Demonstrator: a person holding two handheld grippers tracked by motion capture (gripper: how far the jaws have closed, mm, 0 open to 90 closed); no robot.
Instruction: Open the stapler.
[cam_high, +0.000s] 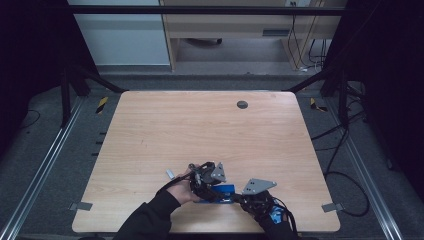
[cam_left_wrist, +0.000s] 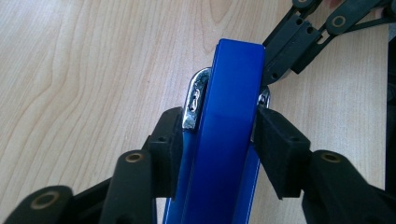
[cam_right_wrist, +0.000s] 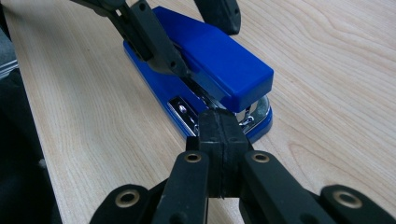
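While my left tongs (cam_left_wrist: 212, 135) straddle the blue stapler (cam_left_wrist: 224, 116), pads at both its sides | stapler lies flat on tabletop (cam_high: 200, 125), near edge | right tongs (cam_right_wrist: 219, 135) fully closed, empty, tips at stapler's metal nose

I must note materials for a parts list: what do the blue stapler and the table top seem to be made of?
Blue stapler: smooth, slightly glossy shell, probably plastic; the bright mirror-like parts at its front look like plated metal. Table top: pale wood grain, matte, wood or laminate.
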